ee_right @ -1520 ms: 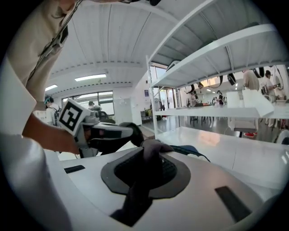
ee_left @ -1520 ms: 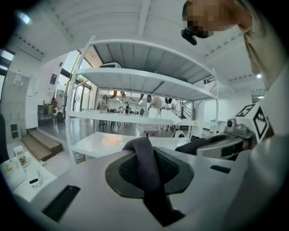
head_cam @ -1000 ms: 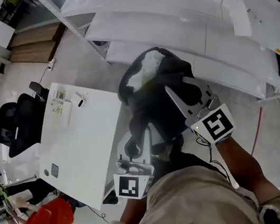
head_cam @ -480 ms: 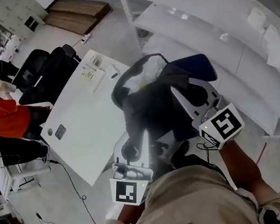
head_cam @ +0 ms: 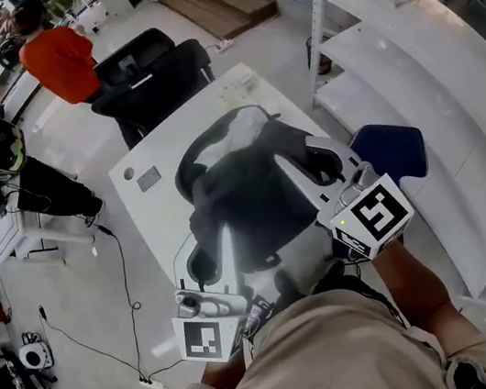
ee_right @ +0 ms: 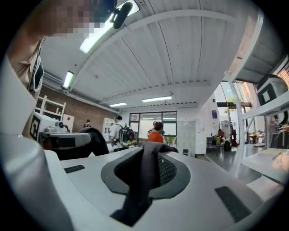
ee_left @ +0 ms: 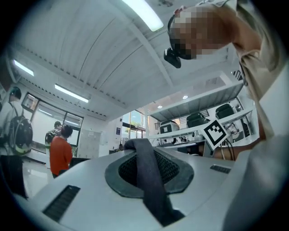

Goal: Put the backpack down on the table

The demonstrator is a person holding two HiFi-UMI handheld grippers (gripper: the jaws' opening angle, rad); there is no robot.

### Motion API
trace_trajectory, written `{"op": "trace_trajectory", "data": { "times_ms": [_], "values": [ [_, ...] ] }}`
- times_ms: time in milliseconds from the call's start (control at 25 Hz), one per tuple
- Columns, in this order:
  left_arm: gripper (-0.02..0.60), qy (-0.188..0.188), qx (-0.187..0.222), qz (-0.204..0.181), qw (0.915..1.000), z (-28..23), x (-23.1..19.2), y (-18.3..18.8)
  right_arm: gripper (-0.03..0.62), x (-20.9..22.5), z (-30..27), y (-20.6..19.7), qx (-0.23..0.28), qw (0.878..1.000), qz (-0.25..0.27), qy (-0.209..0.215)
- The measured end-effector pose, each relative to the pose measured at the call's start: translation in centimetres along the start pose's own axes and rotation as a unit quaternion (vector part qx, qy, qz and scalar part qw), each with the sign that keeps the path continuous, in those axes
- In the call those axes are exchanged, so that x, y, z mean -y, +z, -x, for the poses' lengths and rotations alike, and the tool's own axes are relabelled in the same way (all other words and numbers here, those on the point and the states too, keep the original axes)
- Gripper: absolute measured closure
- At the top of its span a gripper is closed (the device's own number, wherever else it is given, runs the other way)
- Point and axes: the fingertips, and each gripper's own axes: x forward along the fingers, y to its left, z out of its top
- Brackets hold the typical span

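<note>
Between the fingers of my left gripper (ee_left: 149, 162) a dark strap (ee_left: 151, 189) is clamped; my right gripper (ee_right: 145, 169) grips a second strap (ee_right: 143, 180). The backpack (head_cam: 242, 189) hangs just ahead, over the white table (head_cam: 158, 213). The table's grey label (head_cam: 149, 177) is unreadable. Open floor lies left of my fingers, shelves (head_cam: 410, 85) right.

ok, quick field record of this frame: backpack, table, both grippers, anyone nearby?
backpack: dark, held over the table
table: white, partly under the backpack
left gripper: shut on dark strap
right gripper: shut on dark strap
touchdown: cannot tell
nearby: person in orange top, beyond the office chairs
</note>
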Motion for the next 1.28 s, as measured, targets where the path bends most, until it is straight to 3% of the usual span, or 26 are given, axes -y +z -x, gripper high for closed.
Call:
{"op": "trace_trajectory", "data": {
  "times_ms": [280, 560, 680, 840, 1280],
  "values": [
    [0.528, 0.072, -0.011, -0.013, 0.9972, 2.7, -8.4, -0.8, 0.525, -4.0, -8.7, -0.8, -0.01, 0.998, -0.033, 0.054],
    [0.528, 0.118, -0.018, -0.008, 0.9928, 1.8, -16.2, -4.6, 0.524, -4.0, -17.4, -3.5, -0.026, 0.996, -0.054, 0.064],
    [0.526, 0.142, -0.045, 0.011, 0.9888, 1.0, -19.7, -7.0, 0.523, -3.3, -21.0, -5.2, -0.042, 0.995, -0.065, 0.068],
    [0.526, 0.161, -0.052, 0.036, 0.985, -0.2, -23.2, -9.7, 0.523, -2.9, -24.9, -7.6, -0.064, 0.992, -0.077, 0.076],
    [0.52, 0.186, -0.105, 0.102, 0.9715, -1.1, -28.1, -18.3, 0.511, -3.5, -30.1, -15.9, -0.149, 0.978, -0.117, 0.091]
  ]
}}
